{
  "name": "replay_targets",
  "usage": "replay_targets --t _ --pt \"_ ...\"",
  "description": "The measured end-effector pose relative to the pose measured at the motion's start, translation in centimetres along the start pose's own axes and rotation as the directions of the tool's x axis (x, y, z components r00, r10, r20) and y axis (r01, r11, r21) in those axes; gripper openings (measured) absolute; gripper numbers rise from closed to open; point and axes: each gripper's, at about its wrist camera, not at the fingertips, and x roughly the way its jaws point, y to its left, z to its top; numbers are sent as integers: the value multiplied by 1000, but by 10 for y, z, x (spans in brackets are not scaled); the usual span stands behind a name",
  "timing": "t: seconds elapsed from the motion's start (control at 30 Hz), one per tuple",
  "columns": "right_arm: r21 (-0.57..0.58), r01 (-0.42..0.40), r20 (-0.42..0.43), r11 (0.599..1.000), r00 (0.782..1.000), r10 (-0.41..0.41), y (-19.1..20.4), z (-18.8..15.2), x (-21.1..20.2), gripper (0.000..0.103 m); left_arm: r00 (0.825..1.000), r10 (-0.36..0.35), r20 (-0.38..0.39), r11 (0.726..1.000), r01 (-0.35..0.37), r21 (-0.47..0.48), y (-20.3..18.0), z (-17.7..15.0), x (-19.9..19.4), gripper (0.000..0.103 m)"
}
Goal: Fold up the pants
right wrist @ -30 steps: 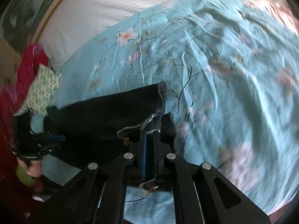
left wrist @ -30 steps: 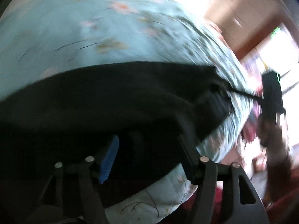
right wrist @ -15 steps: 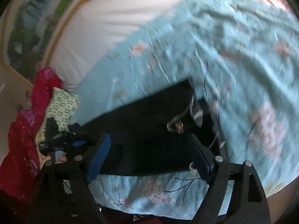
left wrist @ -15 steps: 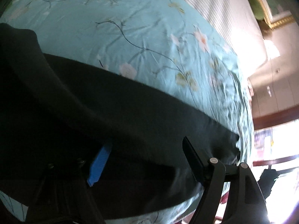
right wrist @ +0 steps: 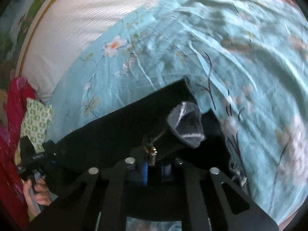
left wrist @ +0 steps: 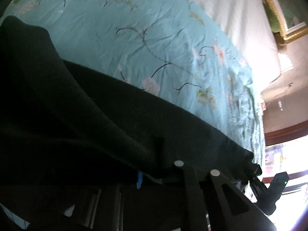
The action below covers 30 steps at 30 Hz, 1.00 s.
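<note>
The black pants (left wrist: 100,119) lie across a light blue floral bedsheet (left wrist: 154,44). In the left wrist view the cloth drapes over my left gripper (left wrist: 148,175), whose fingers stand close together on the fabric. In the right wrist view the pants (right wrist: 119,134) stretch from left to right, with a grey pocket lining (right wrist: 185,125) turned out and a metal clasp (right wrist: 152,151) by the waist. My right gripper (right wrist: 154,169) is shut on the pants at the waist end. The left gripper (right wrist: 42,157) shows at the far left, held by a hand.
A white striped bedcover (right wrist: 80,25) lies at the head of the bed. A red cloth (right wrist: 15,100) and a green patterned cloth (right wrist: 36,119) sit at the left edge. A gold picture frame (left wrist: 277,19) hangs on the wall. The right gripper (left wrist: 273,192) appears past the pants' end.
Both grippers were open half a second ago and have closed on the pants. The right gripper has moved closer to the waist end, and the pocket lining now sticks out.
</note>
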Motion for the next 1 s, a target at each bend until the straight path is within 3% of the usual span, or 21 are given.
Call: replay_targets --t 0.23,0.33,0.6,0.77,0.8,0.83,0.87,0.9,0.93,0.97,1.0 --pt "-65 -46 20 997 999 48 11 5 -40 7 998 -24 60 994 18 110 -25 -19 -42 8" --pt "-85 -34 6 996 999 34 9 0 -51 7 998 -27 51 988 19 150 -31 -33 -49 8" --pt "-69 43 -84 997 995 -49 -16 -29 -31 7 1000 -6 -26 986 10 169 -18 -65 -25 9" --pt "-96 88 -116 991 988 -99 -26 -32 -14 12 997 28 -72 986 -15 166 2 -79 -7 16" --pt "-93 83 -118 992 989 -93 -26 -31 -16 15 997 13 -73 988 -2 154 5 -81 -9 16" --pt "-94 93 -123 991 987 -104 -24 -29 -22 19 998 6 -69 989 5 147 8 -82 -15 22" --pt "-98 106 -123 990 985 -118 -23 -27 -26 28 998 15 -62 989 -5 147 9 -82 -18 28" --pt "-105 130 -112 986 984 -142 -22 -25 -35 35 998 27 -49 989 -20 144 12 -81 -24 42" --pt "-112 160 -80 981 982 -169 -21 -21 -48 49 999 33 -30 990 -29 136 17 -81 -32 54" --pt "-117 173 -49 978 982 -180 -20 -19 -57 59 999 39 -8 992 -38 122 21 -79 -40 58" --pt "-123 182 -5 976 983 -184 -17 -16 -70 63 999 48 11 993 -49 109 27 -78 -50 62"
